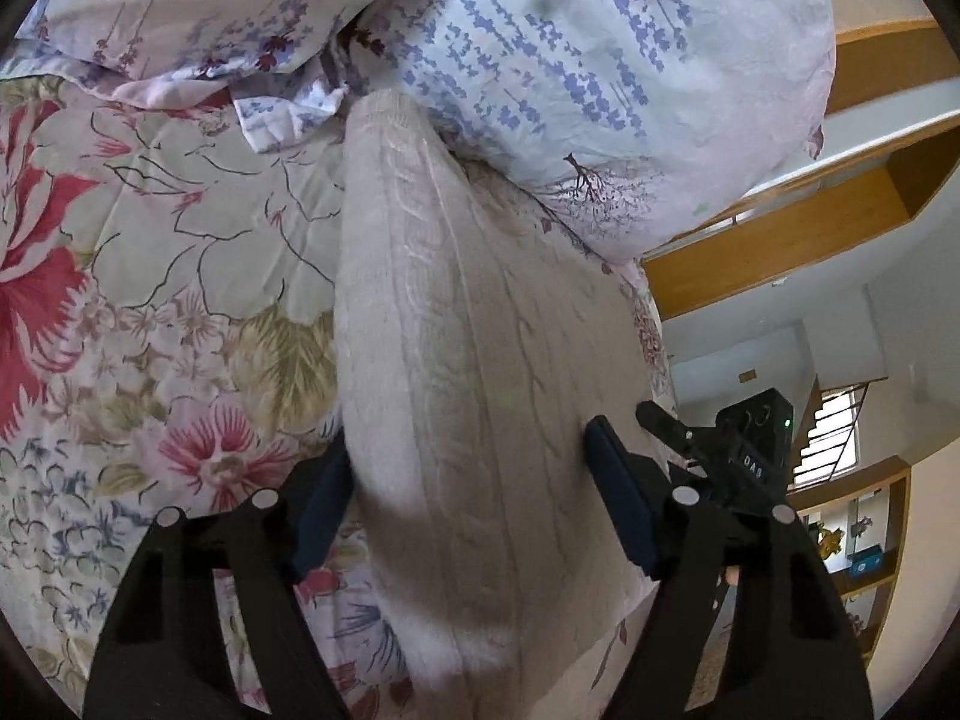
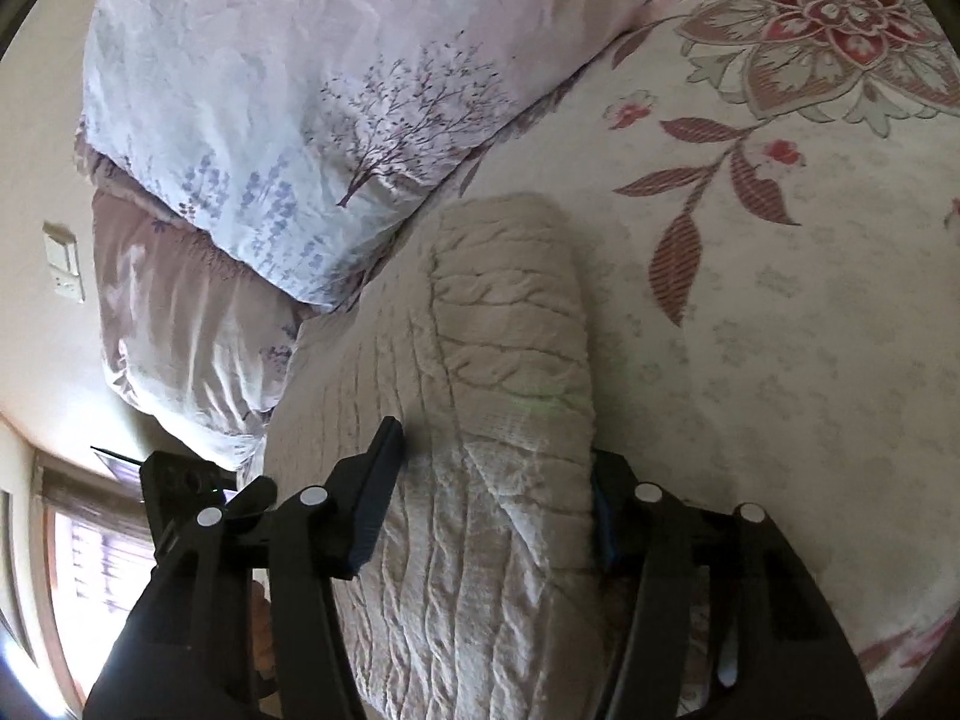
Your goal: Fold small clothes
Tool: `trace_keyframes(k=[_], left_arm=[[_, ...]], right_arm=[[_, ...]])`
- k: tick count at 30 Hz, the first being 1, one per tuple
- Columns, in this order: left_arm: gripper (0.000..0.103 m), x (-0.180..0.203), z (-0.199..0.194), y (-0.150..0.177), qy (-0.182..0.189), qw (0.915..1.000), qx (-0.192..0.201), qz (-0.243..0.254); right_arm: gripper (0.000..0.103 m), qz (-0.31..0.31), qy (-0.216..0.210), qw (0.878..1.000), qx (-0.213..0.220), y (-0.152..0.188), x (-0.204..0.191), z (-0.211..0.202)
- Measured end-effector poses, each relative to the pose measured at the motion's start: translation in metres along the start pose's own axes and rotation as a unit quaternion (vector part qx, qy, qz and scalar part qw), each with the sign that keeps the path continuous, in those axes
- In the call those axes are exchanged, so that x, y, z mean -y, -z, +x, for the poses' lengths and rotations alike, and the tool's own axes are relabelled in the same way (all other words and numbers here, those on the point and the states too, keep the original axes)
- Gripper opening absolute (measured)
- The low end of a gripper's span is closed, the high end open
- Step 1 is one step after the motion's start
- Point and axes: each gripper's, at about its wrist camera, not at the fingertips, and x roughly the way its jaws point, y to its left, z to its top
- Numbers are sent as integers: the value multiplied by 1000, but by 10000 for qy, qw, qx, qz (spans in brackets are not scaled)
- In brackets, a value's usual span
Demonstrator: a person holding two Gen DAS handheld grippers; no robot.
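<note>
A cream cable-knit sweater (image 1: 468, 372) lies on a floral bedspread (image 1: 150, 252), folded into a thick fold. My left gripper (image 1: 465, 492) has its jaws wide apart with a thick fold of the sweater between them; the left pad is partly hidden under the fabric. In the right wrist view the same sweater (image 2: 510, 390) shows, and my right gripper (image 2: 492, 492) also straddles a thick fold of it, jaws wide apart. Its right fingertip is mostly hidden behind the knit. The other gripper (image 1: 738, 456) shows at the right of the left wrist view.
Two floral pillows (image 1: 600, 72) lie just beyond the sweater, also in the right wrist view (image 2: 288, 120). The bedspread (image 2: 780, 300) stretches to the right. A wooden shelf unit (image 1: 810, 228) and a window stand beyond the bed edge.
</note>
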Motion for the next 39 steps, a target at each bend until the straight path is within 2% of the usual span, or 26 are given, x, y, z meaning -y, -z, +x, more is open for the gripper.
trace_keyframes(k=[2,4,7,12,18,24,26,28,29,31,33,35,39], left_arm=[[68,-2,2,-1,57,9999,18,-100],[57,-4,2,-2,80,9998,15,-158],[42,-2,-4,-1,130,9998,102,-63],[37,5,-26,4,405,9991,136,76],[37,-2,-90,23,325,9988,294,231],[38,-41,-160,38,-5,9978,644,172],[40,-58,-165,38,-247,9972,707,57],[44,-86,-162,38,-695,9950,689,-217],[47,-100,-157,39,-714,9945,637,-421],[51,-111,-158,42,-473,9947,713,-577],[53,-104,-163,44,-600,9942,798,-403],[56,-94,-172,48,-868,9914,968,-165],[73,-63,-192,59,-1451,9747,1605,553]], right_arm=[[39,-4,-80,10000,-51,1,1,4],[33,46,-252,9997,-26,2,2,5],[29,31,-343,9994,103,6,-3,0],[27,-36,-729,9969,299,15,-24,-13],[27,-577,-789,9950,215,46,-77,-5],[26,-1363,-722,9876,282,79,-129,26],[26,-1600,-458,9859,158,89,-141,53],[28,-1564,-37,9876,-116,92,-140,83],[32,-1518,208,9881,-134,92,-136,92],[35,-1365,119,9904,-186,89,-130,96],[38,-1062,-24,9937,-370,82,-122,93],[41,-963,-78,9947,-353,79,-120,84],[41,-895,-171,9958,26,71,-119,64]])
